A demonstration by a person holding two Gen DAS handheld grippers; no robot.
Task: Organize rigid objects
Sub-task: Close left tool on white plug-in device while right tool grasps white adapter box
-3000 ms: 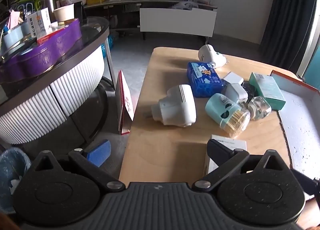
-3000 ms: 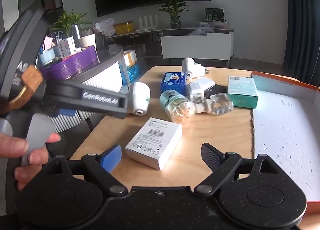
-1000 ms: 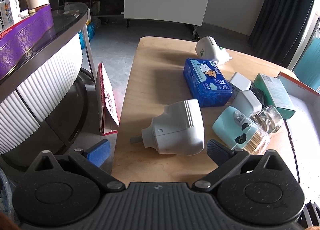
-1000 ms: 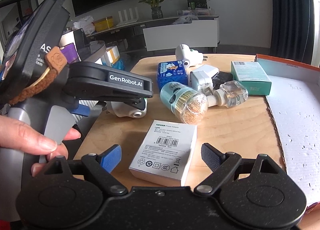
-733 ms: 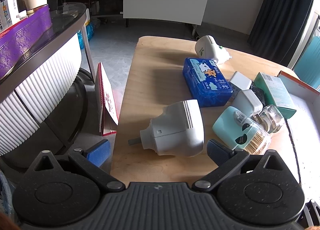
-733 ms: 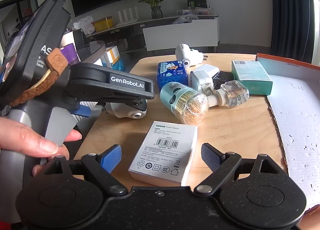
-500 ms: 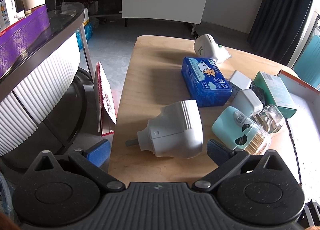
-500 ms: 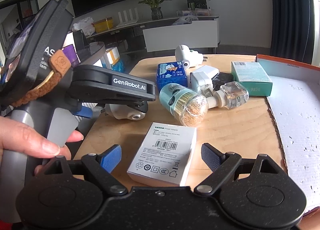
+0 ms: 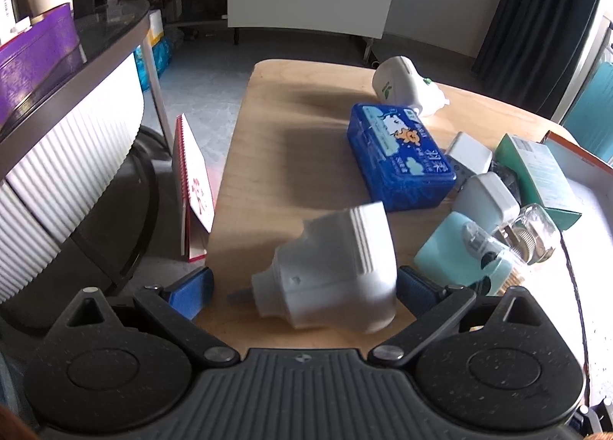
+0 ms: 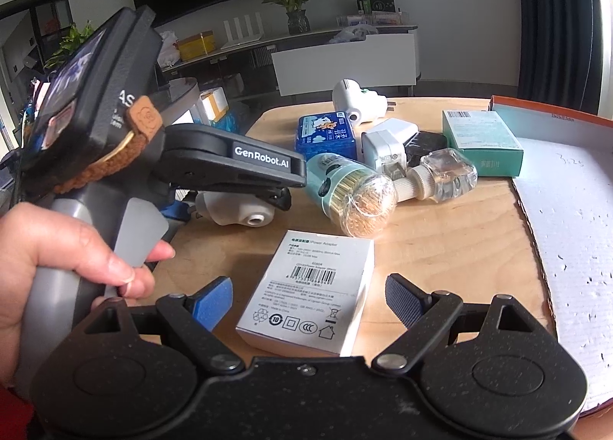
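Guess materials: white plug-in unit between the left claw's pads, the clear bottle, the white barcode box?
White plug-in unit: looks like moulded plastic, matte, with ribbed seams and rounded edges. Clear bottle: transparent with bright glints, glass or clear hard plastic, can't tell; ribbed off-white cap looks plastic. White barcode box: printed cardboard, smooth finish, crisp folded edges.

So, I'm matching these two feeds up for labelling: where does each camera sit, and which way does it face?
Left wrist: sits on the left gripper, looking along the wooden table at the white plug-in device between its open fingers; only the gripper shows.
Right wrist: sits on the right gripper, facing the white adapter box and the tray; a hand holding the left gripper shows at left.
Shared: the white plug-in device, the blue tissue pack and the toothpick jar.
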